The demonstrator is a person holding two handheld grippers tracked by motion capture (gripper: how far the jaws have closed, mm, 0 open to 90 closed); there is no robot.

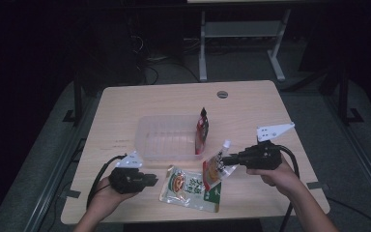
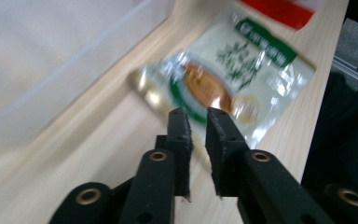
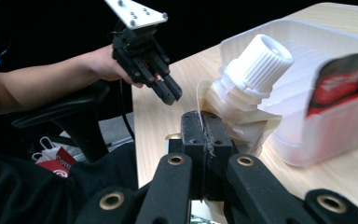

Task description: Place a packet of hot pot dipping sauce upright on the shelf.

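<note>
A spouted pouch (image 1: 216, 166) with a white screw cap (image 3: 261, 60) hangs tilted above the table's front, and my right gripper (image 1: 225, 159) (image 3: 206, 119) is shut on its edge. A flat green and white pouch (image 1: 189, 189) (image 2: 223, 79) lies on the table below it. My left gripper (image 1: 152, 180) (image 2: 198, 114) is just left of that flat pouch and points at it. Its jaws stand a narrow gap apart with nothing between them. A red pouch (image 1: 202, 131) (image 3: 345, 79) stands at the right end of the clear plastic container (image 1: 166, 137).
The clear container (image 2: 51, 56) (image 3: 307, 93) sits at the table's middle, just beyond both grippers. The left gripper (image 3: 168, 91) and its hand appear across the table corner in the right gripper view. Table legs and cables stand on the dark floor behind.
</note>
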